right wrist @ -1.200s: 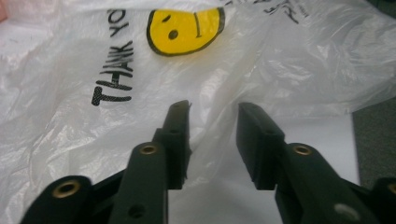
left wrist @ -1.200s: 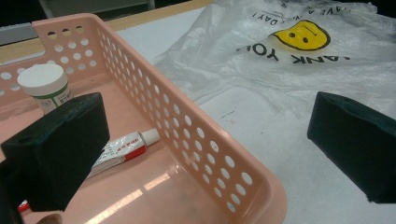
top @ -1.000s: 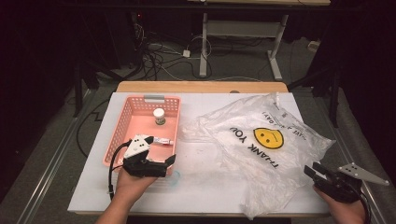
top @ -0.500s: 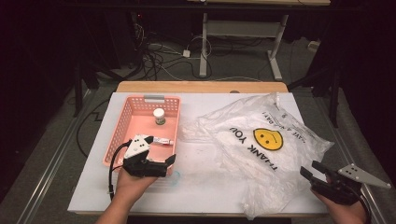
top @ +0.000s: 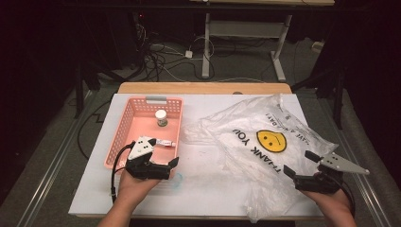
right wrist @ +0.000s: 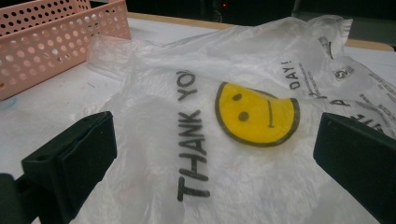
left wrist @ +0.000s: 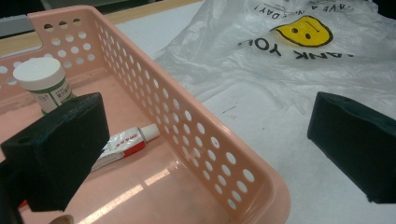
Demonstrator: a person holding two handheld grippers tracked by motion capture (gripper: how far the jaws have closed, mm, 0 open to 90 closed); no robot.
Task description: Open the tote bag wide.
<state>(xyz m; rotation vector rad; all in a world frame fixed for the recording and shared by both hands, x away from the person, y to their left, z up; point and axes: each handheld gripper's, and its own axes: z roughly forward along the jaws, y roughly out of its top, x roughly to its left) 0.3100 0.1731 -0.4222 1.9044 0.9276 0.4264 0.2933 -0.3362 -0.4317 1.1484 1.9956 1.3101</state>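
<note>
Basket (top: 122, 130) first, at the left of the counter (top: 203, 189): pink, perforated, open-topped, with 2 things inside, a small white-capped jar (top: 161, 117) standing upright toward the far end and a tube (top: 165, 142) lying flat nearer me. My left hand-held gripper (top: 171, 163) sits at the basket's near right corner, jaws spread wide; in the left gripper view 1 jaw hangs over the basket floor and the other over the bare counter, so the basket's right wall (left wrist: 196, 135) runs between them. Neither pad presses on it. I judge I am parked there to steady the basket or to be ready for the tube.

Right of the basket lies the plastic bag (top: 265, 151), crumpled but mostly flat, its yellow smiley (top: 272, 141) and "THANK YOU" print facing up and reading upside down from my seat. Its loose end reaches toward the basket; it does not quite touch, as far as I can tell.

My right hand-held gripper (top: 298, 165) is at the bag's near right edge. Its jaws have just been opening and now stand fully apart, with nothing pinched; in the right gripper view the film (right wrist: 201, 154) lies low between them, untouched. Flat film gives little to grab, so I would need a raised fold.
</note>
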